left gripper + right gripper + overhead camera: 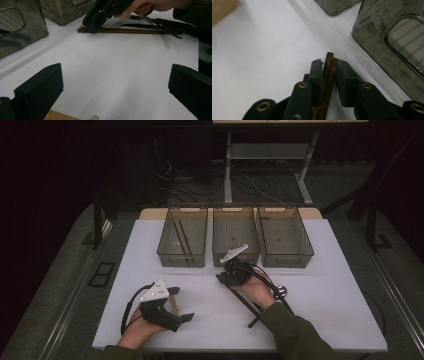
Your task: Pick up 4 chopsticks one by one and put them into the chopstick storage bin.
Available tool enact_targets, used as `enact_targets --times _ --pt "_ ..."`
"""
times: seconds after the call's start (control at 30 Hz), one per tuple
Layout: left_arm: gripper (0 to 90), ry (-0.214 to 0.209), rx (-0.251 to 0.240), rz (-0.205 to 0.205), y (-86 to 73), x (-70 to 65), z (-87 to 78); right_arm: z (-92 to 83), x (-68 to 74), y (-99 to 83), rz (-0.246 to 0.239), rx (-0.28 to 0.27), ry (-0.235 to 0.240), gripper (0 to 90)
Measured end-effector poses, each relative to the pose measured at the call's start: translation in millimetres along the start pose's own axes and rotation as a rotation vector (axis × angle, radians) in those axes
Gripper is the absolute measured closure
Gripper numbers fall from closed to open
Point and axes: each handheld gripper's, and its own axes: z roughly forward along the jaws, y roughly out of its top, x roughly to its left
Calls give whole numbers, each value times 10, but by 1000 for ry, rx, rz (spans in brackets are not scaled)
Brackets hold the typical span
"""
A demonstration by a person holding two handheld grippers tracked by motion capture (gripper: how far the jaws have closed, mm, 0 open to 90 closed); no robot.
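Note:
A pair of dark brown chopsticks (328, 75) lies on the white table (330, 315), running back under the person's right hand (245, 303). My right gripper (329, 62) is shut on their far end, just in front of the middle bin (235, 257); from the left gripper view it (96, 21) points down at the sticks (130, 30). My left gripper (181, 304) rests near the table's front left with its jaws wide open (115, 75) and only bare table between them. A light wooden utensil (173, 303) lies by its jaws.
Three smoky clear bins stand in a row at the back: left (182, 259), middle, and right (286, 259). The left one holds dark sticks (180, 237). A fork and other dark cutlery (150, 19) lie beside the right hand.

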Motion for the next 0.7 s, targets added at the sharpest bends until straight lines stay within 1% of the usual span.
enact_targets --times 0.03,0.1,0.17,0.3,0.47,0.57,0.7 --pt "0 0 -1 -1 -1 0 0 -15 -2 -1 7 -3 4 692" --pt "0 1 0 -2 -2 5 -2 -64 -11 -1 16 -23 14 674" --pt "0 1 1 -3 -3 6 -2 -128 -11 -6 10 -38 27 663" --pt "0 1 1 -4 -5 6 -1 -277 -3 -71 2 -50 40 673" --pt "0 4 2 -4 -5 3 4 -425 -24 -259 6 -39 51 709" --pt "0 5 4 -5 -4 6 7 -491 -36 -385 6 -29 50 726" --pt "0 6 3 -4 -5 1 3 -580 -28 -483 -1 -12 48 748"
